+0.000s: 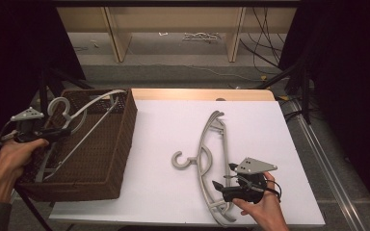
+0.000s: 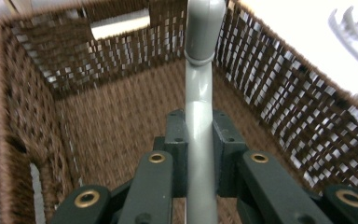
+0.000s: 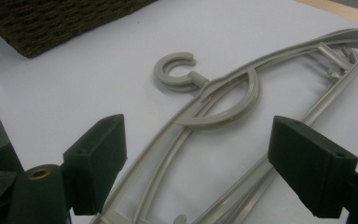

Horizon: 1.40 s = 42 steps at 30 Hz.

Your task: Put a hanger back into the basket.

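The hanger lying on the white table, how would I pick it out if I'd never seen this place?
Start at the white table, right of the brown wicker basket. A grey plastic hanger lies flat there, its hook toward the basket, with the open right claw at its near end. The other grey hanger rests in the basket, gripped by the left claw.

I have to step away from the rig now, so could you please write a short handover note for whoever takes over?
Left gripper: shut on one grey hanger, held over the open wicker basket at the table's left.
Right gripper: open, jaws on either side of the second hanger, which lies flat on the white table.
Done: nothing fully; the first hanger is not yet released.
Left: let it go into the basket, then likely grip the second hanger and move it there too.
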### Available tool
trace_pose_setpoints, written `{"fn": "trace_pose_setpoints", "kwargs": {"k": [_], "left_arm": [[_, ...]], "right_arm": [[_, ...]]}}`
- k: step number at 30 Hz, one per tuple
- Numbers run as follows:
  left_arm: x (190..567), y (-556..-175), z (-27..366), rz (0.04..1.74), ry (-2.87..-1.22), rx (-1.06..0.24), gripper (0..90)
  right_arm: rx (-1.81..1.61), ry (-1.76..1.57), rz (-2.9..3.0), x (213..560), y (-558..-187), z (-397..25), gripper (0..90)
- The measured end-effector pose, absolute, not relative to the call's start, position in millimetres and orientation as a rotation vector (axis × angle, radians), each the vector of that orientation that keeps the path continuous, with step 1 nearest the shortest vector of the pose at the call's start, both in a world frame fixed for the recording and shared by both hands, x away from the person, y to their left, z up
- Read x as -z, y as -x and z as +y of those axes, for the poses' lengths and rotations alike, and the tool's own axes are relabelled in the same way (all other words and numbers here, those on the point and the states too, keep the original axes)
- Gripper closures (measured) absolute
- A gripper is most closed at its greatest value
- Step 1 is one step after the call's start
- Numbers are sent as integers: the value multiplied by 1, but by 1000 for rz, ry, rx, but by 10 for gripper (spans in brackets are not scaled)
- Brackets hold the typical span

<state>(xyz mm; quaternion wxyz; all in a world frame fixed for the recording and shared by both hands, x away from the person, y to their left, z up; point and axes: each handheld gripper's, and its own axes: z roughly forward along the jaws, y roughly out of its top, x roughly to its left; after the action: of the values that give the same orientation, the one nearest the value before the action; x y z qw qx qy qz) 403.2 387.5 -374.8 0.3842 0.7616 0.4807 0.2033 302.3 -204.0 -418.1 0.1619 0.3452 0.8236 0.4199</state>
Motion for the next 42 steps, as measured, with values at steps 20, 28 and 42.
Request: {"fn": "trace_pose_setpoints", "kwargs": {"k": [20, 28, 42], "left_arm": [[413, -422, 388, 1327, -2064, -440, 783], [417, -423, 396, 1429, -1993, -476, 763], [410, -414, 412, 1657, -1824, -596, 444]], "right_arm": [[-1188, -995, 2351, 421, -303, -204, 205], [-1180, -998, 2358, 420, -302, -204, 206], [-1183, -993, 2363, 421, -303, -203, 204]]}}
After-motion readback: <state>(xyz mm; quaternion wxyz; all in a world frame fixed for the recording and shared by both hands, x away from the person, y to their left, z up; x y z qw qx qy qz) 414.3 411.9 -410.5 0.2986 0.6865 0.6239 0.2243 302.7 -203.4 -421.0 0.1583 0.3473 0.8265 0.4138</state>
